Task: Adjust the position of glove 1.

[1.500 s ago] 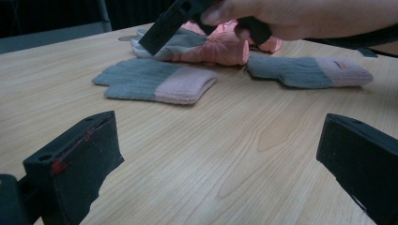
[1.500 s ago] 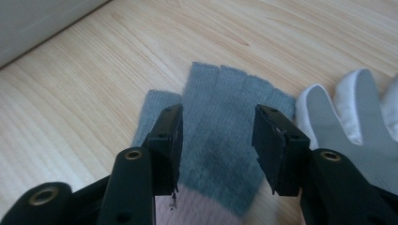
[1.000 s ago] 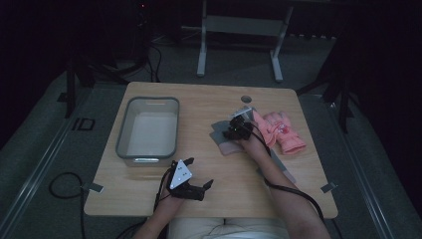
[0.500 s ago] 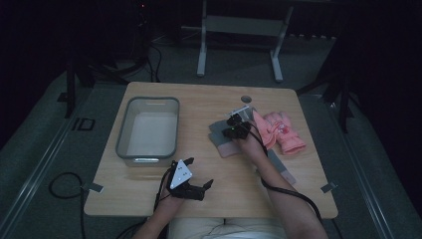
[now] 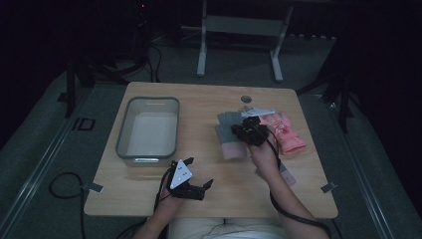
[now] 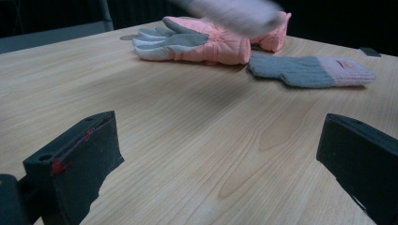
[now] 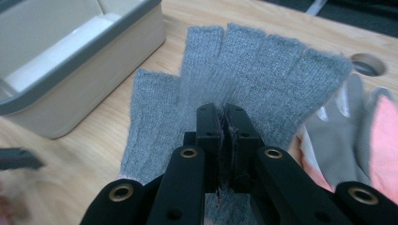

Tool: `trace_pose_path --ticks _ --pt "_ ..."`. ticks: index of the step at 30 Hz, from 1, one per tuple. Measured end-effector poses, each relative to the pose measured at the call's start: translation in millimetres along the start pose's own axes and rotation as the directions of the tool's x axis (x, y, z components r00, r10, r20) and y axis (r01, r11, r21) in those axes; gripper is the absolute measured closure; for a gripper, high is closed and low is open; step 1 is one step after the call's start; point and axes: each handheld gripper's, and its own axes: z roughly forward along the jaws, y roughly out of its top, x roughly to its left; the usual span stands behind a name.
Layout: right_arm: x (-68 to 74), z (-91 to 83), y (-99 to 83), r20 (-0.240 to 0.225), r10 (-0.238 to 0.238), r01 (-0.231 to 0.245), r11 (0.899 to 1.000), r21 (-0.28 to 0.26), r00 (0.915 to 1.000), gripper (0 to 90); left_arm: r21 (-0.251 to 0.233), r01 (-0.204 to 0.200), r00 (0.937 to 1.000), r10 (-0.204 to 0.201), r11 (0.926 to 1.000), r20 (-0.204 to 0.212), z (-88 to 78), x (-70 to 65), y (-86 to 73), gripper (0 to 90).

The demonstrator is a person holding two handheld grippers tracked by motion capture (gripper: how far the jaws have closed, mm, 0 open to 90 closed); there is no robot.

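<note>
The right gripper (image 7: 224,123) is pinching the grey knitted glove (image 7: 244,70) tight in its jaws and lifting it off the wooden table (image 5: 209,99). A second ago its jaws were closing on the glove down low. Now the glove is hanging above another grey glove (image 6: 309,70), beside the pink gloves (image 5: 283,130). The left gripper (image 5: 198,188) is resting wide open, holding nothing. The grey bin (image 5: 122,134) looks like the place to drop it.

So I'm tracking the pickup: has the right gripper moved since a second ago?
Yes. The right gripper, shut on the grey knit glove, has shifted toward the person and slightly toward the bin, away from the table's round hole.
</note>
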Motion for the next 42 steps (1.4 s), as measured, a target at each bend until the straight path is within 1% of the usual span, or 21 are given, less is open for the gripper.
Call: trace_pose_path --ticks 1,2,3,7,10,11,12,13,15,16,18,19,21,25,27,28,30,32,33,38,42 --pt "2.8 -6.9 -2.8 -0.002 0.007 -0.007 1.0 -0.006 1.0 85.6 -0.001 0.002 1.0 -0.002 1.0 -0.001 0.1 -0.2 -0.1 0.0" --pt "9.2 -19.2 -9.5 0.012 0.015 -0.014 1.0 -0.019 0.9998 85.6 -0.002 0.0 1.0 0.0 1.0 -0.003 0.1 -0.2 -0.1 0.0" --pt "9.2 -19.2 -9.5 0.012 0.015 -0.014 1.0 -0.019 0.9998 85.6 -0.002 -0.001 1.0 0.001 1.0 -0.004 0.1 -0.2 0.0 0.0" --pt "18.7 -35.9 -24.0 0.007 0.044 -0.043 0.999 -0.033 0.999 85.6 -0.002 -0.004 1.0 0.004 1.0 -0.004 0.3 -0.7 0.0 0.0" --pt "23.8 -40.6 -36.0 0.026 0.065 -0.064 0.997 -0.034 0.9976 85.6 -0.003 -0.003 1.0 0.003 1.0 -0.004 0.2 -0.7 0.0 0.0" --pt "23.9 -40.7 -40.1 0.038 0.077 -0.076 0.996 -0.044 0.9963 85.6 -0.003 -0.004 1.0 0.004 1.0 -0.003 0.3 -0.8 0.0 0.0" --pt "24.8 -39.1 -44.3 0.042 0.095 -0.094 0.995 -0.041 0.9946 85.6 0.001 -0.007 1.0 0.007 1.0 -0.003 0.3 -0.7 0.1 0.0" --pt "26.9 -36.3 -49.0 0.04 0.098 -0.097 0.995 -0.031 0.9943 85.6 0.001 -0.009 1.0 0.009 1.0 -0.003 0.3 -0.7 0.1 0.0" --pt "32.9 -28.4 -59.8 0.061 0.079 -0.079 0.997 -0.005 0.995 85.6 -0.001 -0.008 1.0 0.008 1.0 -0.002 0.1 -0.9 0.0 0.0" --pt "34.4 -24.0 -65.6 0.06 0.083 -0.084 0.996 0.012 0.9948 85.6 -0.005 -0.006 1.0 0.006 1.0 -0.002 0.1 -0.9 -0.1 0.0" --pt "33.6 -14.5 -76.9 0.043 0.117 -0.118 0.992 0.042 0.9923 85.6 -0.002 -0.008 1.0 0.008 1.0 -0.003 0.0 -0.7 -0.1 0.0" --pt "33.6 -9.8 -81.7 0.044 0.12 -0.122 0.991 0.059 0.9918 85.6 -0.001 -0.009 1.0 0.009 1.0 -0.003 -0.1 -1.0 -0.1 0.0" --pt "33.0 -1.6 -89.7 0.041 0.143 -0.146 0.986 0.08 0.9888 85.6 0.001 -0.009 1.0 0.009 1.0 -0.002 0.1 -1.0 0.0 0.0" --pt "32.9 13.1 -100.9 0.044 0.167 -0.171 0.979 0.112 0.985 85.5 0.001 -0.008 1.0 0.008 1.0 -0.001 0.1 -0.8 0.0 0.0" --pt "32.4 19.8 -105.2 0.053 0.163 -0.169 0.978 0.122 0.9852 85.5 0.002 -0.011 0.9999 0.011 0.9999 -0.002 0.0 -1.0 0.0 0.0" --pt "31.6 23.0 -107.0 0.049 0.172 -0.177 0.976 0.13 0.9839 85.5 0.002 -0.011 0.9999 0.011 0.9999 -0.002 0.0 -1.1 0.0 0.0" --pt "31.1 27.9 -109.8 0.056 0.171 -0.177 0.975 0.133 0.9836 85.3 0.002 -0.01 0.9999 0.01 0.9999 -0.002 0.0 -1.0 0.0 0.0" --pt "30.6 33.2 -112.0 0.054 0.184 -0.19 0.971 0.142 0.9814 84.7 0.001 -0.01 1.0 0.01 1.0 -0.001 0.0 -0.9 0.0 0.0" --pt "30.9 34.4 -112.8 0.058 0.187 -0.193 0.972 0.136 0.9807 84.2 0.001 -0.01 0.9999 0.01 0.9999 -0.002 0.0 -1.0 0.0 0.0" --pt "31.2 37.2 -116.4 0.07 0.206 -0.213 0.97 0.12 0.976 82.4 0.004 -0.012 0.9999 0.012 0.9999 -0.001 0.2 -1.2 0.1 0.0" --pt "32.1 37.1 -116.7 0.073 0.207 -0.214 0.97 0.113 0.9757 79.3 0.005 -0.013 0.9999 0.013 0.9999 0.0 0.2 -1.2 0.1 0.0"
